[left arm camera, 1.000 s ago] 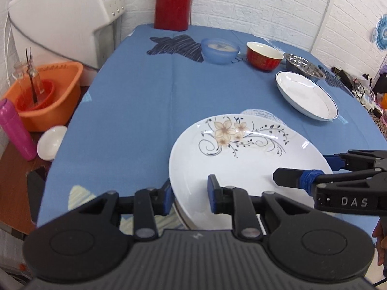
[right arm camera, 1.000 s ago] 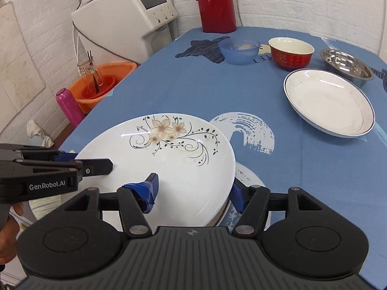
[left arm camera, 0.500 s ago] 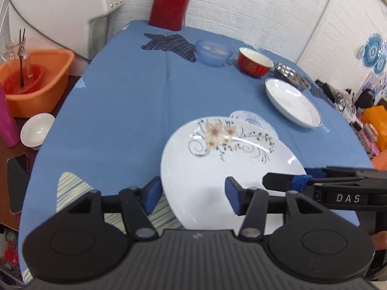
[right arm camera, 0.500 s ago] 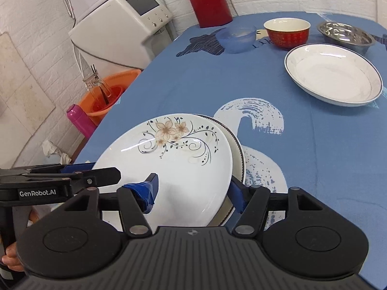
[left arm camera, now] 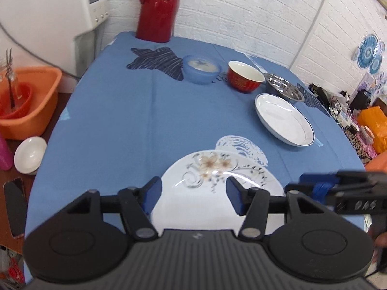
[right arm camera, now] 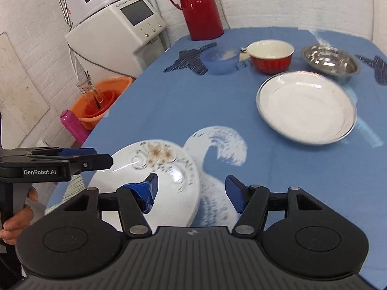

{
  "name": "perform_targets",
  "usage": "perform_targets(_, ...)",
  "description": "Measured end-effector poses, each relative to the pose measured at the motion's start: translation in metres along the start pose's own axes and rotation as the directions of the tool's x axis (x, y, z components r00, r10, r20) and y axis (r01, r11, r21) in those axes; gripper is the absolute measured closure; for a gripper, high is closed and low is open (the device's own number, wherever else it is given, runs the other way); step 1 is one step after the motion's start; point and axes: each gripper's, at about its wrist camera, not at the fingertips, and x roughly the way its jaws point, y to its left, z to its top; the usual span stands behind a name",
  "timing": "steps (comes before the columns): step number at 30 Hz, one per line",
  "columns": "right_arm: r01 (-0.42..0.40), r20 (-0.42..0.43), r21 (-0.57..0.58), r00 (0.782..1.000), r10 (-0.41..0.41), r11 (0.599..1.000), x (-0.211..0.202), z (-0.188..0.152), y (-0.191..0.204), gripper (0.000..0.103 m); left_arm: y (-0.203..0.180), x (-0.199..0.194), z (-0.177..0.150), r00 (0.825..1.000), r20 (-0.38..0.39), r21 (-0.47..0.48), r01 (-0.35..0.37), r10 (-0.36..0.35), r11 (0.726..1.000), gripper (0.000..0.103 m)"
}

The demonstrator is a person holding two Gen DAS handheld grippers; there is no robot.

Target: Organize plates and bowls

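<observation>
A white flower-patterned plate (left arm camera: 217, 188) (right arm camera: 154, 176) lies near the table's front edge, on top of another plate whose rim barely shows. My left gripper (left arm camera: 192, 198) is open above its near side, holding nothing. My right gripper (right arm camera: 192, 193) is also open, raised over the plate's right edge. Farther back lie a white blue-rimmed plate (left arm camera: 284, 119) (right arm camera: 306, 106), a steel bowl (left arm camera: 284, 90) (right arm camera: 330, 61), a red bowl (left arm camera: 244, 76) (right arm camera: 271, 56) and a blue bowl (left arm camera: 200, 68) (right arm camera: 221, 60).
A red thermos (left arm camera: 157, 7) (right arm camera: 202, 4) stands at the table's far end beside a white appliance (right arm camera: 121, 33). Left of the table are an orange basin (left arm camera: 26, 101) (right arm camera: 101, 99), a small white bowl (left arm camera: 30, 154), a pink bottle (right arm camera: 73, 126) and a phone (left arm camera: 14, 206).
Both grippers opened wider and drew back and up from the flower plate, which now rests on the plate beneath. The views tilted up toward the far bowls.
</observation>
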Motion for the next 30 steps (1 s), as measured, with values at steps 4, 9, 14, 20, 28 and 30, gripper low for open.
perform_targets(4,0.177,0.054,-0.007,0.983,-0.177,0.984,-0.017,0.024,-0.045,0.055,-0.024,0.017,0.026,0.999,-0.019,0.037,0.029,-0.028,0.999,0.045)
perform_targets(9,0.332,-0.029,0.092,0.943,-0.331,0.939,0.002,0.055,-0.117,0.053,-0.071,0.062,0.073,0.998,-0.039,0.108,0.059,-0.055,0.992,0.043)
perform_targets(14,0.347,-0.145,0.064,0.931,-0.335,0.936,0.048,0.074,-0.158,0.051,-0.105,0.135,0.113,0.982,-0.138,0.095,0.142,-0.128,0.985,0.042)
perform_targets(20,0.37,-0.23,0.027,0.906,-0.354,0.929,0.09,0.085,-0.171,0.049,-0.123,0.203,0.125,0.972,-0.23,0.102,0.078,-0.053,0.992,0.042)
perform_targets(28,0.321,-0.25,0.057,0.921,-0.298,0.945,0.097,0.086,-0.175,0.044,-0.13,0.234,0.124,0.952,-0.304,0.117,0.073,-0.034,0.99,0.037)
perform_targets(30,0.291,-0.27,0.063,0.926,-0.264,0.955,0.1,0.088,-0.176,0.04,-0.134,0.236,0.125,0.955,-0.294,0.125,0.08,-0.04,0.989,0.037)
